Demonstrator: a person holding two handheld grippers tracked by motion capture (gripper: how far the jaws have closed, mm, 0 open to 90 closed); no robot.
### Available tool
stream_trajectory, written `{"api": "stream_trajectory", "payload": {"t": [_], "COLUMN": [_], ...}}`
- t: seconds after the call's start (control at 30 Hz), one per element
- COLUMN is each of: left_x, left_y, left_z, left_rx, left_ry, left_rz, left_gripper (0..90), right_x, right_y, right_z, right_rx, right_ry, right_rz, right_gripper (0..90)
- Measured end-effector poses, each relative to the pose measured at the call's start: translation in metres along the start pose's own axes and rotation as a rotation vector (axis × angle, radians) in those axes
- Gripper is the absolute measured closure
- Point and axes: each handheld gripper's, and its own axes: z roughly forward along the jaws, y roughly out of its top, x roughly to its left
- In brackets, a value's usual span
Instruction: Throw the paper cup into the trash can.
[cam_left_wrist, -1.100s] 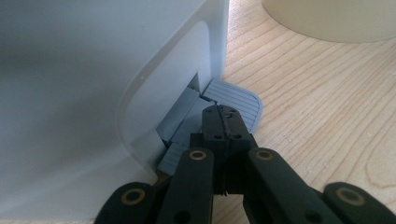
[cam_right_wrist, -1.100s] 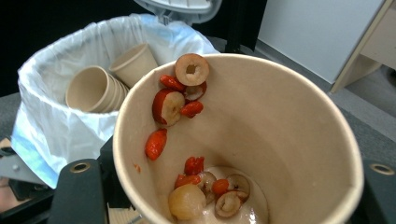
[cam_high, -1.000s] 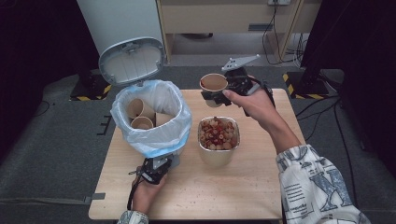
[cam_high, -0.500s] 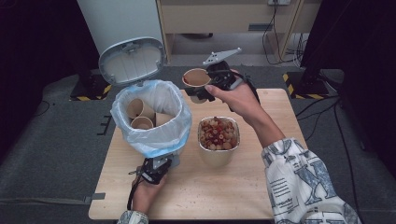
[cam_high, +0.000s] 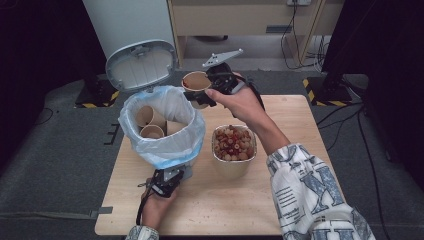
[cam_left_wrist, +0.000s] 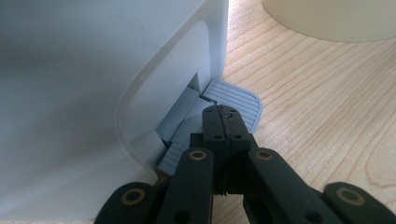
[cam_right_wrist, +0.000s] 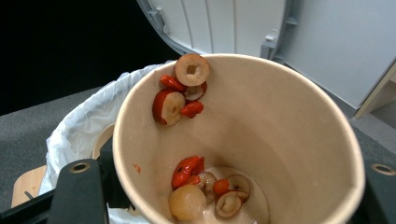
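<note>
item: paper cup (cam_high: 196, 85), with fruit scraps stuck inside, clenched in the right gripper (cam_high: 212, 92) at the far rim of the bin (cam_high: 165, 145). step judged: carrying it over to discard; next calls for moving it above the bag opening, then letting go. left gripper (cam_high: 167, 181), jaws pressed together, on the bin's pedal (cam_left_wrist: 231, 100) at its near base. count: three cups in the bin, one held; one food tub (cam_high: 233, 150) right of the bin.

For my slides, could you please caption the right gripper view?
Right gripper holds a paper cup with leftover dried fruit beside the lined bin.
</note>
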Motion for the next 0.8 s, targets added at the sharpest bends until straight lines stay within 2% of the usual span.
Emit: {"api": "stream_trajectory", "payload": {"t": [0.27,0.8], "left_x": [0.000,0.000], "left_y": [0.000,0.000], "left_z": [0.000,0.000], "left_rx": [-0.001,-0.003], "left_ry": [-0.002,-0.001], "left_rz": [-0.002,0.000], "left_gripper": [89.6,89.6], "right_x": [0.010,0.018], "right_y": [0.004,0.005], "right_z": [0.021,0.045], "right_rx": [0.007,0.010], "right_ry": [0.010,0.026], "right_rz": [-0.009,-0.009], "right_gripper": [28.3,28.0]}}
